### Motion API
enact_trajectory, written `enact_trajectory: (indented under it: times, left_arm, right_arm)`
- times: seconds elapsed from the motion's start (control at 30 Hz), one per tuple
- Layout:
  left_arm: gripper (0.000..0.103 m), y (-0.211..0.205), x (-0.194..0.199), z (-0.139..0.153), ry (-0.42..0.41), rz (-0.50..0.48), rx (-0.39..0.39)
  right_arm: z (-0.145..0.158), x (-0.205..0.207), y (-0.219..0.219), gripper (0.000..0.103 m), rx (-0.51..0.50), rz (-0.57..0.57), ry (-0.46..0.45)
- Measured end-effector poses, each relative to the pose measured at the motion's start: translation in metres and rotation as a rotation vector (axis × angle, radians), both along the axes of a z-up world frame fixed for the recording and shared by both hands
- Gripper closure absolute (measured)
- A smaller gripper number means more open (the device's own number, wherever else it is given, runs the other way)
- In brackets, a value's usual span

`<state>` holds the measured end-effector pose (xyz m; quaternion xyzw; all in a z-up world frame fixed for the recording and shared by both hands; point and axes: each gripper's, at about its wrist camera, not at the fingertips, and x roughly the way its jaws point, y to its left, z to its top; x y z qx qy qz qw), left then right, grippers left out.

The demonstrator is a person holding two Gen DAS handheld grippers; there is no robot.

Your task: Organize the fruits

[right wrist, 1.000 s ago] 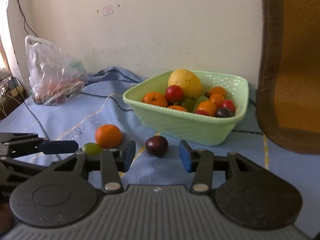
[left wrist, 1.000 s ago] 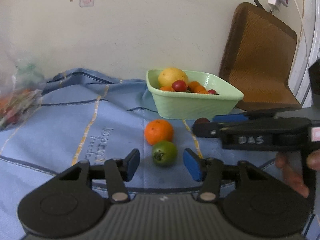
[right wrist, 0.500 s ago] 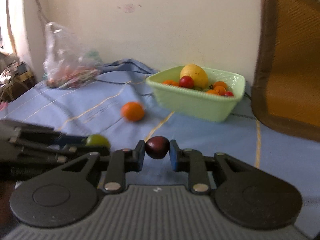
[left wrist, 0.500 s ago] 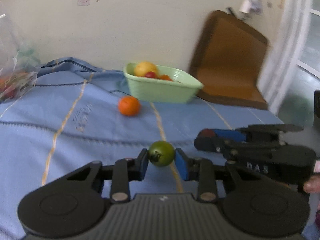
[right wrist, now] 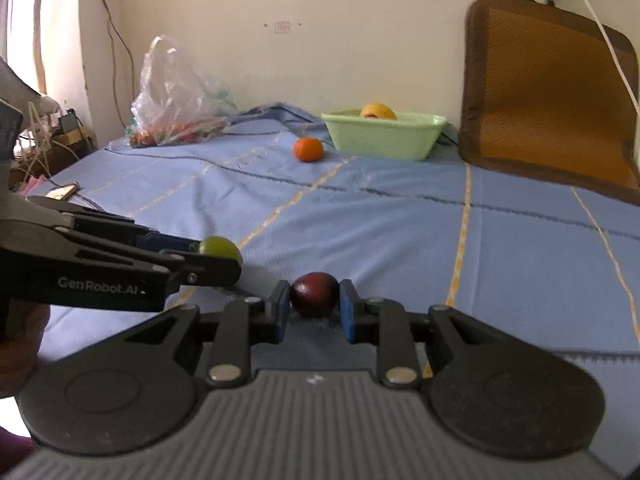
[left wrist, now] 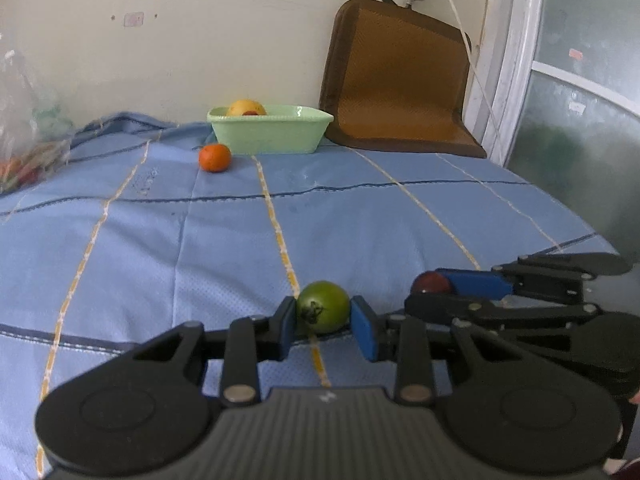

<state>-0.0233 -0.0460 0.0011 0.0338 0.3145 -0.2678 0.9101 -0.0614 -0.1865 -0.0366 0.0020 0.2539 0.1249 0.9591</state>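
Observation:
My left gripper [left wrist: 323,322] is shut on a green fruit [left wrist: 322,306], held low over the near part of the blue cloth [left wrist: 200,248]. My right gripper [right wrist: 314,308] is shut on a dark red fruit [right wrist: 314,294], just to the right of the left one. The red fruit also shows in the left wrist view [left wrist: 431,283], and the green fruit in the right wrist view [right wrist: 219,249]. An orange [left wrist: 215,157] lies far off by a light green bowl [left wrist: 272,134] with a yellow fruit [left wrist: 245,107] showing above its rim.
A brown cushion [left wrist: 394,80] leans on the wall right of the bowl. A clear plastic bag [right wrist: 178,96] of produce sits at the far left. A white cable [left wrist: 464,32] hangs by a window frame [left wrist: 504,60]. Clutter and wires [right wrist: 48,136] stand past the cloth's left edge.
Both grippers closed on their fruits, the left on the green one and the right on the dark red one. Both then pulled back far from the bowl and the orange.

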Motion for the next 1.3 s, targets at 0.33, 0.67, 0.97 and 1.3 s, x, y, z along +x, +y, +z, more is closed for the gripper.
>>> enact_trajectory:
  times: [0.33,0.67,0.97,1.3]
  left_arm:
    - [0.063,-0.009,-0.005,-0.002,-0.044,0.031,0.053]
    - [0.060,-0.012,-0.002,-0.003,-0.052,0.036,0.068]
    - [0.060,-0.012,-0.002,-0.004,-0.056,0.032,0.075]
    - [0.058,-0.012,-0.003,-0.004,-0.055,0.031,0.070]
  right_arm:
    - [-0.002,-0.008,0.004,0.070,-0.029,-0.003,-0.028]
    - [-0.004,-0.009,0.003,0.069,-0.010,-0.002,-0.026]
    - [-0.003,-0.009,0.002,0.069,-0.001,-0.002,-0.022]
    - [-0.003,-0.009,0.002,0.069,0.000,0.001,-0.020]
